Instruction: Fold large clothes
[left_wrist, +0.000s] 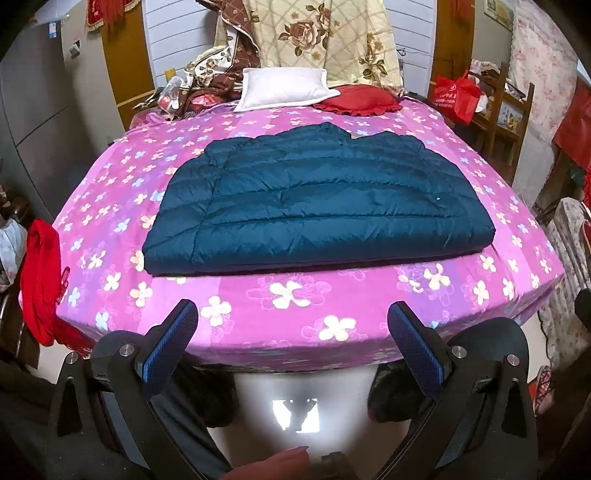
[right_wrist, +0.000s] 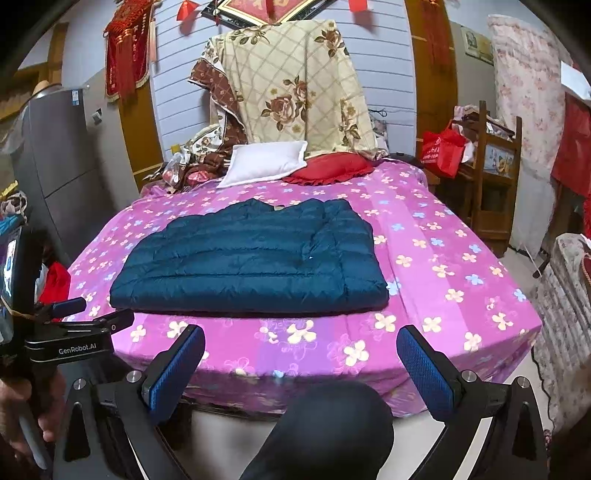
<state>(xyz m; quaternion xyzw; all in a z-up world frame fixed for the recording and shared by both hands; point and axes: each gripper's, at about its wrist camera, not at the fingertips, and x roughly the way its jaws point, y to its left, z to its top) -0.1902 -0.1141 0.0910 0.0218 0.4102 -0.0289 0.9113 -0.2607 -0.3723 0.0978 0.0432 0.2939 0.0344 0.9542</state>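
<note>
Both grippers, left (left_wrist: 291, 341) and right (right_wrist: 301, 363), hung spread wide and empty short of the bed's near edge, the dark teal quilted puffer jacket (left_wrist: 317, 203) lying straight ahead, long axis crosswise, neither gripper clearly nearer.

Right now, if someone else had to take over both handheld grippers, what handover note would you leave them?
Left gripper: open, empty, held back off the near bed edge.
Right gripper: open, empty, also short of the bed.
The dark teal quilted puffer jacket lies on the pink flower-print bedsheet, already folded into a compact rectangle, collar toward the white pillow.
Done: at least one fold looks made.
Left: probably one more fold, or just tidying; neither gripper touches it.
</note>
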